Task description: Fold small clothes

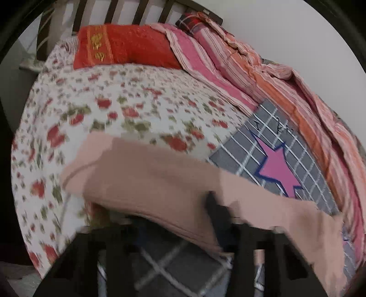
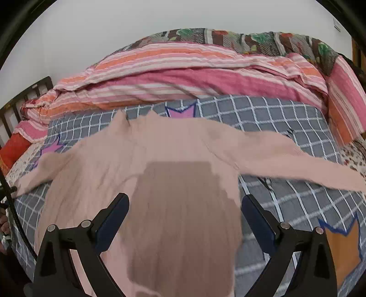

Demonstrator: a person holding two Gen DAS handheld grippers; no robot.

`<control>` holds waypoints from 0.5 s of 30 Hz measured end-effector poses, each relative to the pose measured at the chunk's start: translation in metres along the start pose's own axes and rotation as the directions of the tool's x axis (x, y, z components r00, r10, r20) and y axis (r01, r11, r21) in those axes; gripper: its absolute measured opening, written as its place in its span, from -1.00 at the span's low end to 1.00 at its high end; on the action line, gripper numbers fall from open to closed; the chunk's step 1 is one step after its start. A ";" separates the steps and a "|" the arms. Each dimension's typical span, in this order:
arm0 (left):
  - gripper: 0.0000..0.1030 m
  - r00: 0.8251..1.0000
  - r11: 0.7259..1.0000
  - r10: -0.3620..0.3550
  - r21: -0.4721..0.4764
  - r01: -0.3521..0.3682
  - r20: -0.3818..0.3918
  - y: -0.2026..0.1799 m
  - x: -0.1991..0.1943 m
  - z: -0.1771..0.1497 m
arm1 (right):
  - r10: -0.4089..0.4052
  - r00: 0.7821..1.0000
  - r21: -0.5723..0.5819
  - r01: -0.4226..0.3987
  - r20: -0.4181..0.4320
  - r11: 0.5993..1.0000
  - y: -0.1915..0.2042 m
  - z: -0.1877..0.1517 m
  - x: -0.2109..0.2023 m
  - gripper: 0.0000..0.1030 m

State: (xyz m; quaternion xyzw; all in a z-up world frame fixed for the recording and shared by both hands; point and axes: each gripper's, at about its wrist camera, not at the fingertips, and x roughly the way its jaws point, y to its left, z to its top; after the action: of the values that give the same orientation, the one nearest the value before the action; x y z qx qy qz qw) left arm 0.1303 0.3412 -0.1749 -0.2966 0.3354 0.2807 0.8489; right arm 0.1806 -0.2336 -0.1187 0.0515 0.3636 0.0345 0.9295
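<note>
A pale pink knit garment lies spread on a grey checked cloth on the bed, its sleeves stretched left and right. My right gripper is open, its jaws wide apart on either side of the garment's lower body, not gripping it. In the left wrist view the garment hangs lifted across the frame, blurred by motion. My left gripper sits under its edge; one dark finger shows against the fabric, the other is hidden, so its state is unclear.
A floral bedspread covers the left of the bed. A red cushion lies by the dark slatted headboard. Striped pink and orange bedding is piled along the white wall. The grey cloth carries a pink star.
</note>
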 end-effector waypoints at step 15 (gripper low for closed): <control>-0.87 0.951 0.903 -0.263 0.388 0.184 0.160 -0.216 -0.088 0.006 | 0.027 0.992 0.017 -0.029 0.124 0.999 -0.037 0.046 0.013 0.90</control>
State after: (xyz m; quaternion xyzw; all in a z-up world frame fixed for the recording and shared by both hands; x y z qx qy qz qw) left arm 0.2249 0.1769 -0.0381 -0.1378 0.2548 0.1426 0.9464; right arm 0.2225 -0.2718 -0.0986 0.0675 0.3047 0.0409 0.9492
